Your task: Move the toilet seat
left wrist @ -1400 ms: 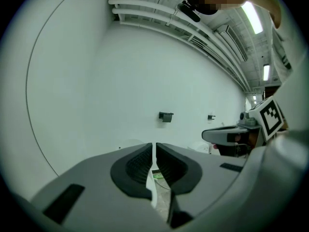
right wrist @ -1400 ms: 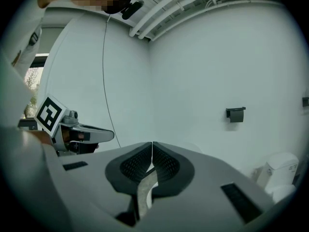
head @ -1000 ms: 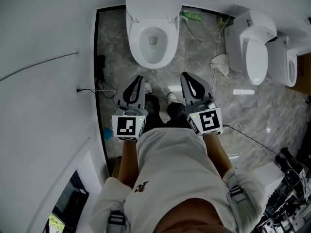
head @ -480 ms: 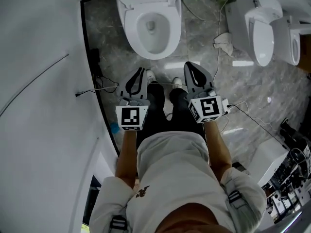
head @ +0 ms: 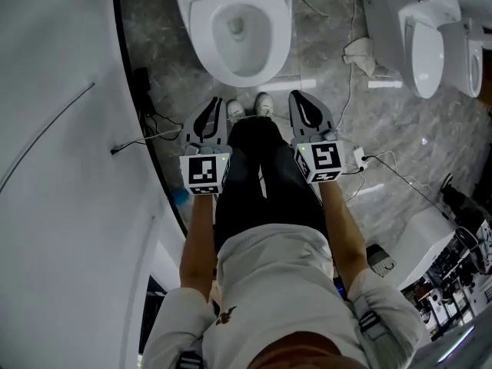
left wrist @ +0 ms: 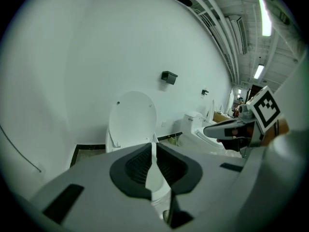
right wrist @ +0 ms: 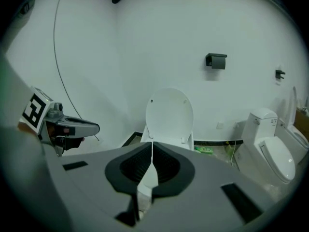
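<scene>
A white toilet point(head: 234, 29) stands against the wall at the top of the head view. Its lid point(right wrist: 169, 112) is raised against the wall and the bowl is open. A broad white ring point(head: 198, 37) runs round the bowl opening; whether that is the seat I cannot tell. My left gripper point(head: 214, 108) and right gripper point(head: 301, 100) are held side by side in the air short of the bowl's front, both shut and empty. The left gripper view looks along shut jaws point(left wrist: 153, 151) at the raised lid point(left wrist: 133, 117). The right gripper point(right wrist: 152, 151) points at the same toilet.
Two more toilets point(head: 427, 41) point(head: 473, 48) stand to the right. Cables, a white cloth point(head: 360, 52) and a power strip point(head: 355, 156) lie on the marble floor. A white wall point(head: 69, 129) closes the left side. Equipment point(head: 453, 275) is piled at lower right. A black holder point(right wrist: 216, 60) hangs on the wall.
The person has stepped toward the toilet, so it sits higher and larger in the head view. Both grippers came forward with the body and stayed shut.
</scene>
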Action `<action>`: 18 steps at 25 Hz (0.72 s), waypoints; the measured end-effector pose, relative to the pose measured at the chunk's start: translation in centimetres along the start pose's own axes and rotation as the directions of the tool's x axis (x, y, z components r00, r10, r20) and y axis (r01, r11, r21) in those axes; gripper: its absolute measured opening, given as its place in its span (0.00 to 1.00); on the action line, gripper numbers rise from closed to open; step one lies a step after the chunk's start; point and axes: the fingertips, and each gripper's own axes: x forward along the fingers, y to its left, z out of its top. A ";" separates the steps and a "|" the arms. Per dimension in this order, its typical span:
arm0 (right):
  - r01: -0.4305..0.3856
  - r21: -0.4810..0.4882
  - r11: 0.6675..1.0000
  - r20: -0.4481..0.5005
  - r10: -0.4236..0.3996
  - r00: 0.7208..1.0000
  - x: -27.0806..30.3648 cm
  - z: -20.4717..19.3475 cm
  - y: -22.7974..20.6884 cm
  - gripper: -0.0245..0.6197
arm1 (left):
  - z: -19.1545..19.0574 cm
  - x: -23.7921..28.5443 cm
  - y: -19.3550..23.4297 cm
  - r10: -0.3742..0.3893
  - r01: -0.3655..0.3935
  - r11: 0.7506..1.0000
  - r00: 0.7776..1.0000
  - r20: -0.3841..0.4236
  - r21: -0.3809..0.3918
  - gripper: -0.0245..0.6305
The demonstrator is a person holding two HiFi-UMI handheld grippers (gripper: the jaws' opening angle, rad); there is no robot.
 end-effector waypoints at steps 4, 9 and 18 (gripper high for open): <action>0.017 0.022 1.000 -0.028 -0.016 0.999 2.1 -3.2 -0.8 0.07 | -2.8 1.9 0.3 -0.004 0.004 1.000 1.000 -0.023 -0.014 0.10; 0.033 0.055 0.998 -0.059 -0.029 0.998 4.8 -7.2 -1.7 0.07 | -6.3 4.2 0.8 0.005 -0.007 0.999 0.999 -0.047 -0.037 0.10; 0.037 0.072 0.997 -0.107 -0.029 0.994 8.6 -12.6 -2.9 0.08 | -12.2 7.7 2.2 0.009 -0.015 0.998 0.995 -0.095 -0.064 0.10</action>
